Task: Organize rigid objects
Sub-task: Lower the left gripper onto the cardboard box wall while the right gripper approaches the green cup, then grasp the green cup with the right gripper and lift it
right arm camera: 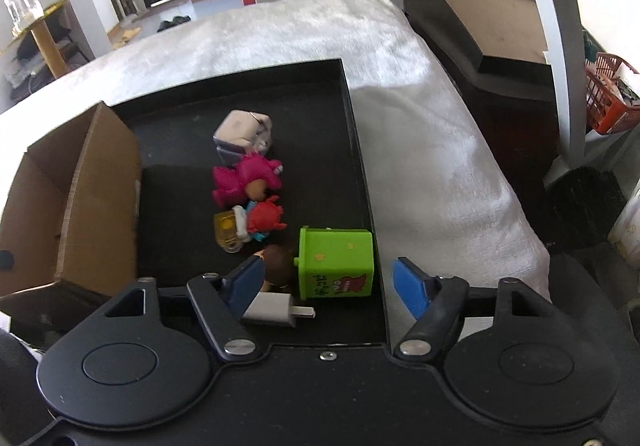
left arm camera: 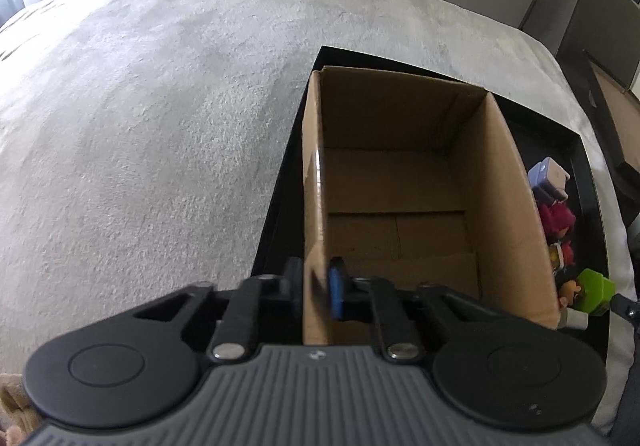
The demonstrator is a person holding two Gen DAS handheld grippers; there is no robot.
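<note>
Our left gripper (left arm camera: 316,292) pinches the open brown cardboard box (left arm camera: 404,182) wall; our right gripper (right arm camera: 328,282) hovers, jaws wide, around the green plastic cube (right arm camera: 336,264) on the black tray (right arm camera: 360,150). Closing carelessly may nudge the grey charger (right arm camera: 272,312) nearby.

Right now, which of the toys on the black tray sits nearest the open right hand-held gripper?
The green box toy, between the open right hand-held gripper fingers. The pink plush, red figure and pale cube lie farther up the black tray.
</note>
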